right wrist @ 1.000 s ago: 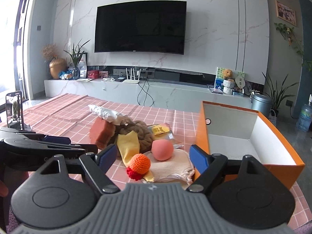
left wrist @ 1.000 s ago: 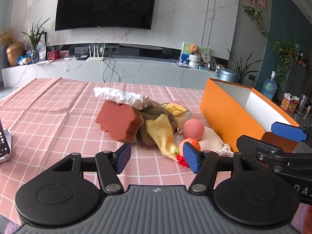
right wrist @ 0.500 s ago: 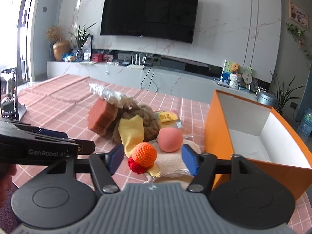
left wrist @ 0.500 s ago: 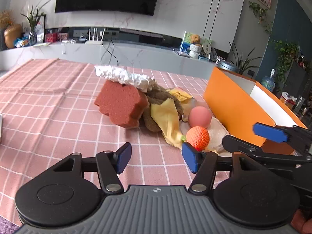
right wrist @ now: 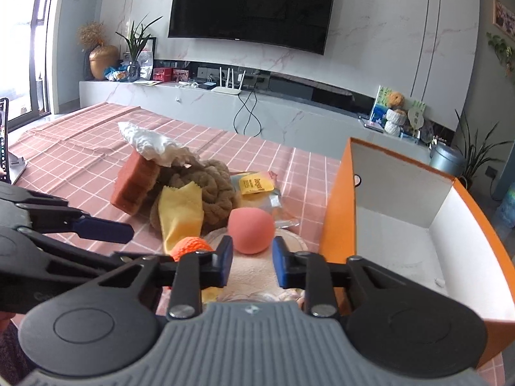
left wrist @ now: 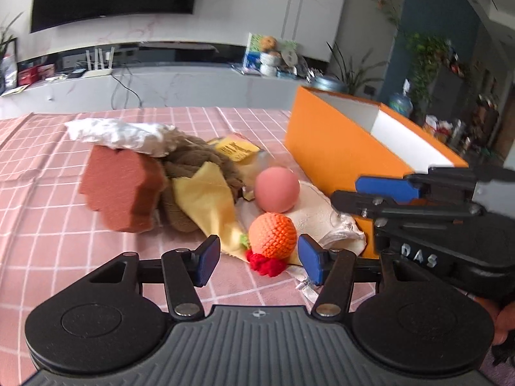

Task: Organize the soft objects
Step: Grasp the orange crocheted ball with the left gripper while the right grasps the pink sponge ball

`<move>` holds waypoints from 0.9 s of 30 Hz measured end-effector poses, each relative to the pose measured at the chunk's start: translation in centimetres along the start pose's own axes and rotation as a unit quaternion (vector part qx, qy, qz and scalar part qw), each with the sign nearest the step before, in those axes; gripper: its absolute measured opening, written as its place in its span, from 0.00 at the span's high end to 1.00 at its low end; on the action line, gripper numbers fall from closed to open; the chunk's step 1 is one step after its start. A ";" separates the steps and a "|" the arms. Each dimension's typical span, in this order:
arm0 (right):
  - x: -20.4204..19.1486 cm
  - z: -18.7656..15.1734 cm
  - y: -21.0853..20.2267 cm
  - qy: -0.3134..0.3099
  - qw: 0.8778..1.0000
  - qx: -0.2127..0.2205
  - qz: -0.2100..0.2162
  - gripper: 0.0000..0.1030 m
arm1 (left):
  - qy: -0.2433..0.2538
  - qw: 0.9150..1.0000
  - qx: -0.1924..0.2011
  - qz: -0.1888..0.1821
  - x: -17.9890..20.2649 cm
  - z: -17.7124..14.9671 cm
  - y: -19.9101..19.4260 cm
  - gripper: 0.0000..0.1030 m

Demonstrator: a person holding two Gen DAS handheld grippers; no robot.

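Observation:
A pile of soft things lies on the pink checked cloth: a red-brown sponge (left wrist: 120, 189), a brown knitted rope (right wrist: 206, 186), a yellow cloth (left wrist: 206, 199), a white crumpled cloth (left wrist: 125, 133), a pink ball (left wrist: 276, 193), an orange crochet ball (left wrist: 273, 235) and a cream pad (left wrist: 317, 217). My left gripper (left wrist: 259, 259) is open, its fingers either side of the orange crochet ball. My right gripper (right wrist: 251, 265) is open and narrower, just before the pink ball (right wrist: 251, 231). An open orange box (right wrist: 402, 212) stands to the right.
A yellow-labelled packet (right wrist: 257, 185) lies behind the pile. A phone on a stand (right wrist: 4, 148) is at the table's far left. A TV console (right wrist: 257, 109) runs along the wall beyond the table.
Both grippers have moved forward toward the pile. The left now frames the orange crochet ball. The right gripper's jaws have narrowed in front of the pink ball.

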State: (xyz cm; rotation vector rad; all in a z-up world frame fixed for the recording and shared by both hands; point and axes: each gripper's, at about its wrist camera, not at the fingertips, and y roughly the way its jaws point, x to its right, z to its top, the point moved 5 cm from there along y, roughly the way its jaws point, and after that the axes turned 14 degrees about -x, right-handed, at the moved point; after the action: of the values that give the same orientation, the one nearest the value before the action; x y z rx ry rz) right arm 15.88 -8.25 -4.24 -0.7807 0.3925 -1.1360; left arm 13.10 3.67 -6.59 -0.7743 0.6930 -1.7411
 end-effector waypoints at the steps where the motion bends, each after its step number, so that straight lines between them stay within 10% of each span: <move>1: 0.2 0.1 0.1 -0.004 1.000 0.000 0.003 0.78 | 0.006 1.000 -0.005 0.000 0.1 0.2 0.5 0.36; 13: 0.9 2.7 2.9 -0.086 0.992 -0.074 0.053 0.78 | 0.096 0.994 -0.047 0.022 2.2 0.9 4.1 0.48; 27: 1.1 6.4 7.1 -0.155 0.968 -0.174 0.098 0.66 | 0.043 0.998 -0.035 0.014 -0.2 4.0 2.6 0.56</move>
State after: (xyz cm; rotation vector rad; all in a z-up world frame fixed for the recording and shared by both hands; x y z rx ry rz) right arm 25.11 -5.52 -4.94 -1.1835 0.4005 -0.7513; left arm 17.79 2.84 -6.14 -0.7361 0.8241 -1.7401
